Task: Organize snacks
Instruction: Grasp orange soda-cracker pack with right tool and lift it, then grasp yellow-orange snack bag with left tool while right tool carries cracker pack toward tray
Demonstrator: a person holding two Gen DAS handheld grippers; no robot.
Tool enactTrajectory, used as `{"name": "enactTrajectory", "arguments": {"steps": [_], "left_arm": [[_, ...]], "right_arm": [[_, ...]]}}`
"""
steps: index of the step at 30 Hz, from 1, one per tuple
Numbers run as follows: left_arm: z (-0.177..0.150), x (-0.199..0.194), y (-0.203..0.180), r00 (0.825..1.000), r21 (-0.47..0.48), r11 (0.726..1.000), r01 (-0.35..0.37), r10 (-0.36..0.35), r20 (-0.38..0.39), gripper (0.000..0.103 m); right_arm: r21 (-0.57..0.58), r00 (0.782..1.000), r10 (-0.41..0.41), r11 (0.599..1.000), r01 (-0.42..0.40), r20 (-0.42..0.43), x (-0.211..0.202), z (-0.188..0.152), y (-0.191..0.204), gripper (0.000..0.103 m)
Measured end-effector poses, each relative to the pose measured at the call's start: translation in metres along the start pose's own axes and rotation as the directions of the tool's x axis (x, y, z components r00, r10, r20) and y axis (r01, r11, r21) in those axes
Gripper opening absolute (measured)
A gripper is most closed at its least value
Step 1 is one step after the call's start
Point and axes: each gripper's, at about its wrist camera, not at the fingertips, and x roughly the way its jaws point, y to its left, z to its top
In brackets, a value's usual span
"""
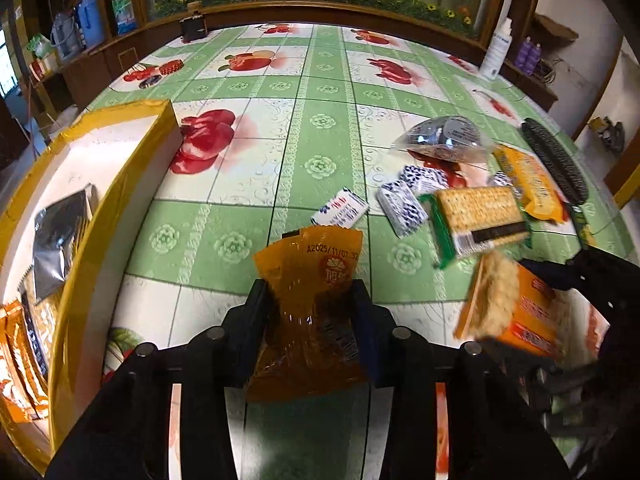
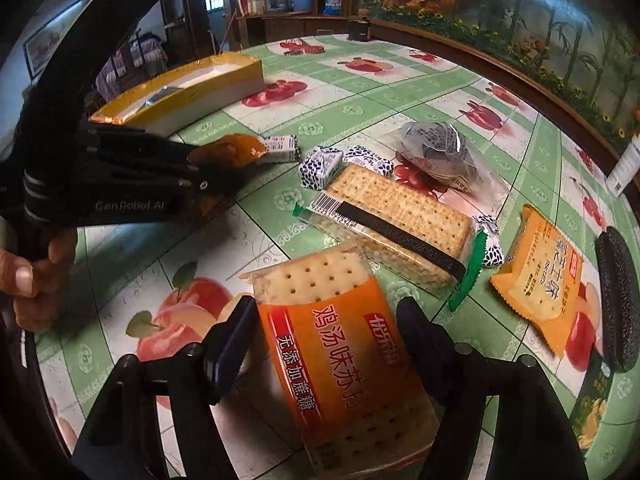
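While left gripper [image 1: 312, 300] pinches one amber packet [image 1: 310, 300], right gripper [image 2: 326, 320] clamps one cracker pack [image 2: 344, 360]

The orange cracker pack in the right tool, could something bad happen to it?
Maybe. The right tool pinches the orange cracker pack by its sides, so squeezing might crack the crackers, and it looks tilted, so it could slip. The left tool holds only a thin amber wrapper, which might slide out before reaching the yellow-rimmed box.
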Motion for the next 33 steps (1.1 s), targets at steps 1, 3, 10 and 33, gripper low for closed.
{"name": "enactTrajectory", "arguments": {"steps": [1,3,10,33], "left_arm": [[-0.003,-0.002,0.002,1.0,-0.006,1.0,0.018,-0.018,0.0,0.036],[-0.008,-0.007,0.007,0.999,-0.015,0.999,0.047,-0.047,0.001,0.036],[-0.02,-0.021,0.017,0.997,-0.042,0.996,0.072,-0.072,0.014,0.034],[-0.039,-0.072,0.053,0.993,-0.08,0.997,0.015,-0.005,0.119,0.034]], "right_arm": [[0.02,1.0,-0.012,1.0,0.012,0.001,-0.001,-0.001,-0.002,0.063],[0.089,1.0,0.008,0.996,-0.009,0.012,-0.006,-0.003,-0.008,0.057],[0.268,0.992,0.076,0.958,-0.1,0.098,-0.027,-0.018,-0.02,0.056],[0.187,0.991,0.06,0.979,-0.082,0.118,-0.041,0.003,0.056,0.07]]}}
